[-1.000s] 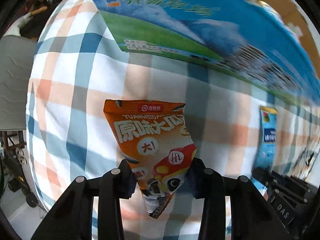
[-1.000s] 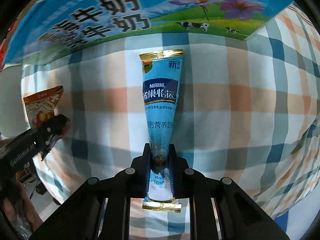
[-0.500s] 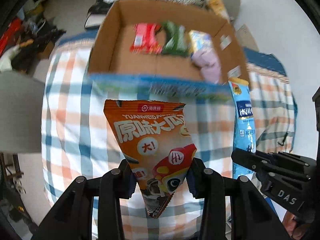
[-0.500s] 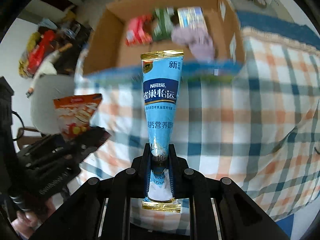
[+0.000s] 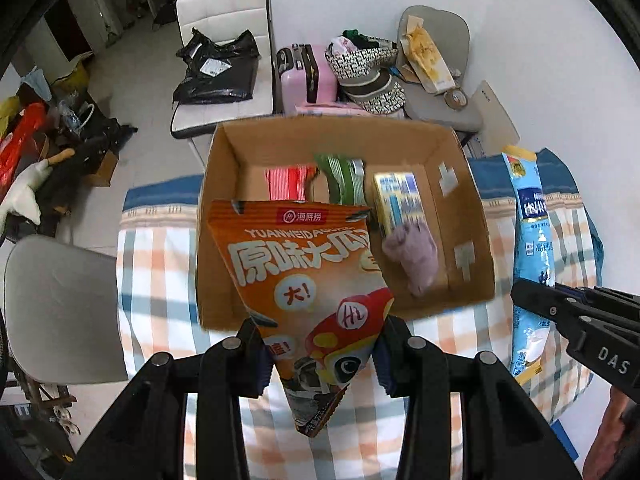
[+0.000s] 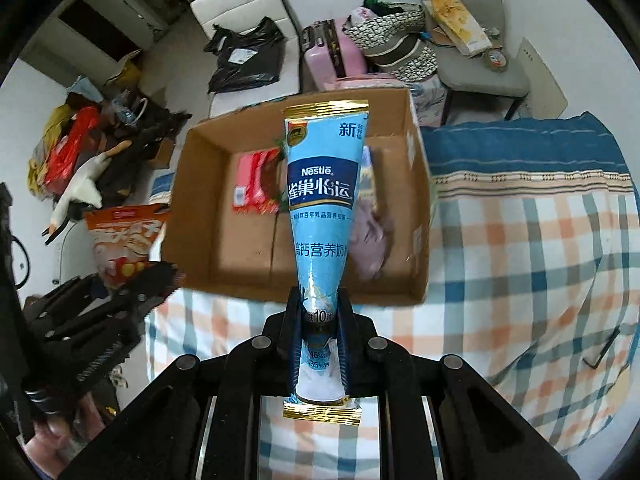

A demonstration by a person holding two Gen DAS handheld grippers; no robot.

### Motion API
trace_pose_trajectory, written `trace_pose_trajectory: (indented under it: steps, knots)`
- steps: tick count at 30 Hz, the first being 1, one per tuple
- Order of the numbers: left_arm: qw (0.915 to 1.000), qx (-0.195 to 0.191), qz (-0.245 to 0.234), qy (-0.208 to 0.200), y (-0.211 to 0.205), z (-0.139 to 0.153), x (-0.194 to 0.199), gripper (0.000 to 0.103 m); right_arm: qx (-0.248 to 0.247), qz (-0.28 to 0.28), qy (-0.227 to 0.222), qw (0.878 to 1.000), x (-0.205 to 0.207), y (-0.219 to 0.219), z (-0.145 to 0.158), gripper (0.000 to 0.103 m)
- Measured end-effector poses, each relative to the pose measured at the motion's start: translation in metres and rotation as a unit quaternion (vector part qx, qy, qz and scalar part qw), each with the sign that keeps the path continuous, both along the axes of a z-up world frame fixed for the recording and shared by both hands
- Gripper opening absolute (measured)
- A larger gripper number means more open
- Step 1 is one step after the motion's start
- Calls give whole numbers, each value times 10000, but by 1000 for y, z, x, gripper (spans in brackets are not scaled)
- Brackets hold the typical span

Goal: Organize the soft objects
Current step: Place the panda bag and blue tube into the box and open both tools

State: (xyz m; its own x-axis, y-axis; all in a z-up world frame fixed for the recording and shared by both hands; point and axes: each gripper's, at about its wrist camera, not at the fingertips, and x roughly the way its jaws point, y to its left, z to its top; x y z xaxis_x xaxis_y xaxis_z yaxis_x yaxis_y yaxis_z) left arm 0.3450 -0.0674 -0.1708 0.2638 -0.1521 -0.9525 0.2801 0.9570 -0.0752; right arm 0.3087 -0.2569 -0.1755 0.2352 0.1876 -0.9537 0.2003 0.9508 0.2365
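Both tools clenched: left tool [image 5: 320, 354] grips orange snack bag [image 5: 308, 280], right tool [image 6: 319, 328] blue sachet [image 6: 322, 216]; bags hide box [image 5: 216, 184] contents partly.

The open brown cardboard box [image 5: 460, 216], a second ago filling the upper frame as a printed blue side wall, is now seen from above at frame centre, its contents exposed; chairs and floor clutter are revealed along the top.
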Motion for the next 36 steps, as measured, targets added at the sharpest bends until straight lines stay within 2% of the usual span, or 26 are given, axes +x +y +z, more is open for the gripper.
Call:
trace_pose_trajectory:
  steps: [9, 16, 22, 32, 36]
  knots:
    - [9997, 161, 12, 200, -13, -24, 47, 37, -269, -165, 375, 9988, 56, -21, -47, 16]
    - [9969, 407, 39, 679, -19, -74, 77, 37, -426, -239, 756, 9959, 89, -30, -89, 16]
    - [9908, 540, 79, 1241, -20, -119, 92, 37, -574, -254, 1007, 9929, 103, -36, -119, 16]
    - [9846, 665, -27, 1614, -26, -151, 95, 40, -736, -228, 1182, 9900, 112, -39, -137, 17]
    - [9821, 697, 26, 1749, -27, -157, 97, 44, -729, -233, 1288, 9887, 114, -42, -140, 22]
